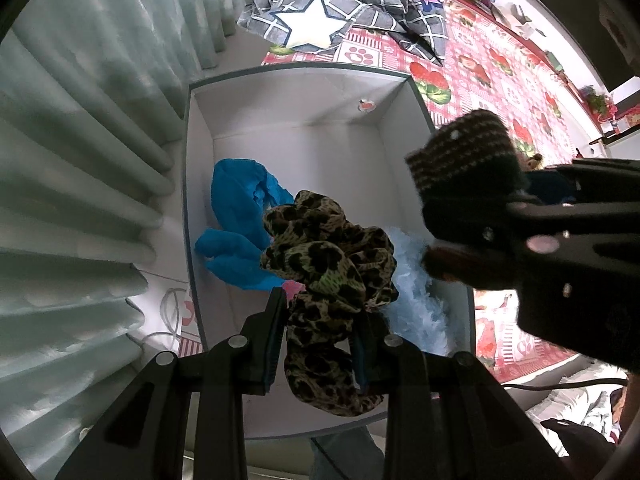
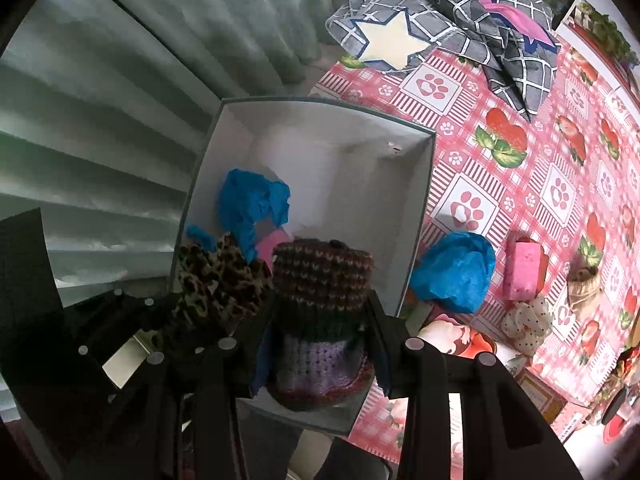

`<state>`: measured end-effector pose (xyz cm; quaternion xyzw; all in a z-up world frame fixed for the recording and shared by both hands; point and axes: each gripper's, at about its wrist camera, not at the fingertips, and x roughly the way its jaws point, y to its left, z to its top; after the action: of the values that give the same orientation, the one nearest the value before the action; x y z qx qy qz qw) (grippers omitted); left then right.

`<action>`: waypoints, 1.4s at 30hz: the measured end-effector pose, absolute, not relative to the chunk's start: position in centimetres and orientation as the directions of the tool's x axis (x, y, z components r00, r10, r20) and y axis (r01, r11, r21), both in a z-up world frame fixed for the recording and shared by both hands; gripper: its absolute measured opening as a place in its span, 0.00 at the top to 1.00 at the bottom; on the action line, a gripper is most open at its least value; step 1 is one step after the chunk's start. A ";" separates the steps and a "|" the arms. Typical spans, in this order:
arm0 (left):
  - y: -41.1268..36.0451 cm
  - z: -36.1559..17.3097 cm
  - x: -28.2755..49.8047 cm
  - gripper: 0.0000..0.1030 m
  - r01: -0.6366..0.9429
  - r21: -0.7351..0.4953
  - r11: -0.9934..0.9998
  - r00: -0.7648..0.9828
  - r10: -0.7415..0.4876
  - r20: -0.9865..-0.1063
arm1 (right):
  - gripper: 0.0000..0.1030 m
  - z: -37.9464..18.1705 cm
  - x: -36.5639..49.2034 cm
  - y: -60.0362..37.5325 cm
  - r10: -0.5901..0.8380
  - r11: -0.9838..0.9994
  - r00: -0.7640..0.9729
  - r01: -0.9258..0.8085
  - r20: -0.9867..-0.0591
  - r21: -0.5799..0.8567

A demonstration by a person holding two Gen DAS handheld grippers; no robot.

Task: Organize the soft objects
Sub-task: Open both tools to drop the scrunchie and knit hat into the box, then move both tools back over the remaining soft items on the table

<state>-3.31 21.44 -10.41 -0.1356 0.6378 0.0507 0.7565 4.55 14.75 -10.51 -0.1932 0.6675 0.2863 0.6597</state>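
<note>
Over the open white cardboard box (image 1: 304, 92) with the grey rim, near the curtain edge of the table, both grippers point down. Inside the box lie a crumpled bright blue cloth (image 1: 236, 216), a pale blue fluffy thing (image 1: 416, 304) by the right wall, and a bit of something pink (image 2: 270, 246). The left gripper (image 1: 320, 340) has a leopard-print fabric scrunchie (image 1: 324, 264) between its fingers; the scrunchie hangs over the box, and I cannot tell if the pads still press on it. The right gripper (image 2: 322, 340) is clamped on a striped knitted woollen piece (image 2: 320, 280), brown on top and purple below, held above the right side of the box. Only the right wrist view shows what waits on the red and white paw-print tablecloth (image 2: 500, 152) beside the box: a second blue cloth (image 2: 456, 272) touching the box wall, a pink block (image 2: 524, 272), and a white spotted soft thing (image 2: 524, 324). Both views show a grey checked cloth with a white star (image 2: 404, 36) past the far end of the box.
</note>
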 end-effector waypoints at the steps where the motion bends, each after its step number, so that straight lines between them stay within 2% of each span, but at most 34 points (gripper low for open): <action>1: 21.4 -10.4 -3.3 0.62 -0.247 -0.147 0.958 0.184 -0.102 -0.978 | 0.59 -10.5 4.6 14.8 0.123 0.761 -0.054 -0.636 -0.991 0.129; 2: 21.3 -10.3 -3.4 0.60 -0.246 -0.150 0.958 0.188 -0.105 -0.976 | 0.59 -10.5 4.6 14.8 0.127 0.760 -0.057 -0.636 -0.990 0.134; 3: 21.2 -10.2 -3.4 0.52 -0.245 -0.149 0.958 0.192 -0.103 -0.976 | 0.56 -10.5 4.6 14.8 0.128 0.760 -0.057 -0.636 -0.990 0.135; 4: 21.2 -9.9 -3.4 0.39 -0.243 -0.145 0.959 0.201 -0.097 -0.975 | 0.56 -10.4 4.7 14.8 0.131 0.761 -0.058 -0.634 -0.990 0.138; 6: 21.1 -9.6 -3.5 0.24 -0.237 -0.149 0.960 0.217 -0.097 -0.971 | 0.53 -10.4 4.8 14.7 0.136 0.765 -0.060 -0.629 -0.989 0.143; 9: 21.0 -9.1 -3.5 0.19 -0.232 -0.155 0.960 0.239 -0.098 -0.966 | 0.27 -9.9 5.0 14.5 0.158 0.772 -0.048 -0.617 -0.986 0.153; 11: 21.1 -9.0 -3.5 0.13 -0.240 -0.162 0.957 0.246 -0.101 -0.964 | 0.25 -9.5 5.2 14.3 0.165 0.777 -0.035 -0.610 -0.986 0.152; 13: 21.3 -9.2 -3.4 0.01 -0.258 -0.173 0.950 0.243 -0.110 -0.964 | 0.25 -9.3 5.3 14.1 0.162 0.784 -0.027 -0.603 -0.986 0.145; 19: 21.3 -8.8 -3.1 0.00 -0.274 -0.213 0.938 0.263 -0.140 -0.955 | 0.25 -8.4 6.2 11.6 0.199 0.833 -0.040 -0.520 -0.979 0.191; 27: 17.9 -6.6 -1.3 0.00 -0.164 -0.214 0.963 0.287 -0.161 -0.944 | 0.25 -5.4 7.5 4.4 0.227 0.898 -0.006 -0.385 -0.974 0.212; 33: 14.4 -5.2 0.4 0.00 -0.081 -0.224 0.971 0.279 -0.193 -0.941 | 0.25 -3.0 8.5 -5.0 0.285 0.943 0.019 -0.186 -0.958 0.277; 42: 8.6 -5.3 6.1 0.00 -0.045 -0.235 0.971 0.206 -0.221 -0.953 | 0.25 -2.7 9.6 -17.2 0.271 0.960 0.085 0.056 -0.959 0.276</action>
<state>6.14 8.58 -5.34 -0.1061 0.6273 -0.0571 0.7694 9.58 -17.18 -2.67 0.1214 0.6725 0.0740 0.7264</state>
